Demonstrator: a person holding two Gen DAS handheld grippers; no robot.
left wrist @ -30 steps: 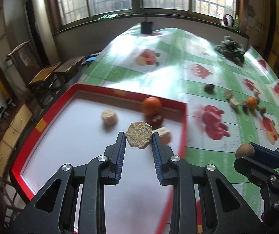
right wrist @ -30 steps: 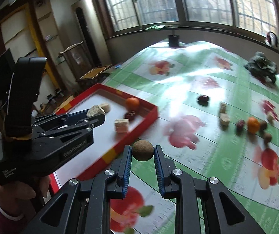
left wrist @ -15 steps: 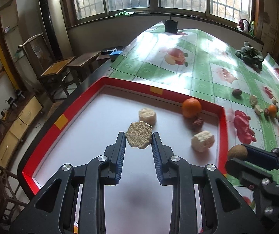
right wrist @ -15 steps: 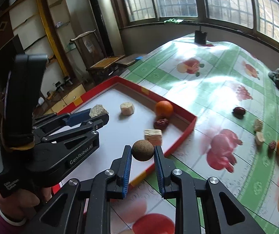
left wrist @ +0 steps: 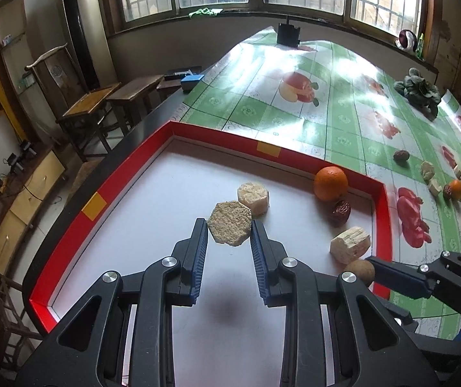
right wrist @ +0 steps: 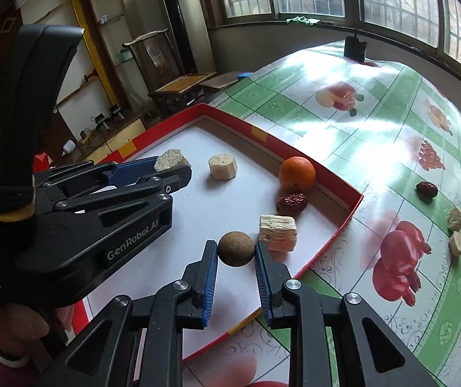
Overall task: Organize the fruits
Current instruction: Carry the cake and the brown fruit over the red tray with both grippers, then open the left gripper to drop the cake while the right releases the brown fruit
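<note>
Hexagonal beige slice clamped in left gripper, aloft over red-rimmed tray. Round brown fruit pinched in right gripper, above tray's near corner beside cut block. Risks: ball rolling on release; knocking block, date, orange. Open white floor leftward; right wall close.

The left tool clamps a tan hexagonal slice above the white floor of a red-rimmed tray, just in front of a pale chunk. An orange, a dark red date and a cut beige piece lie by the tray's right wall. The right tool holds a brown ball at lower right, with more fruit on the green patterned tabletop.
</note>
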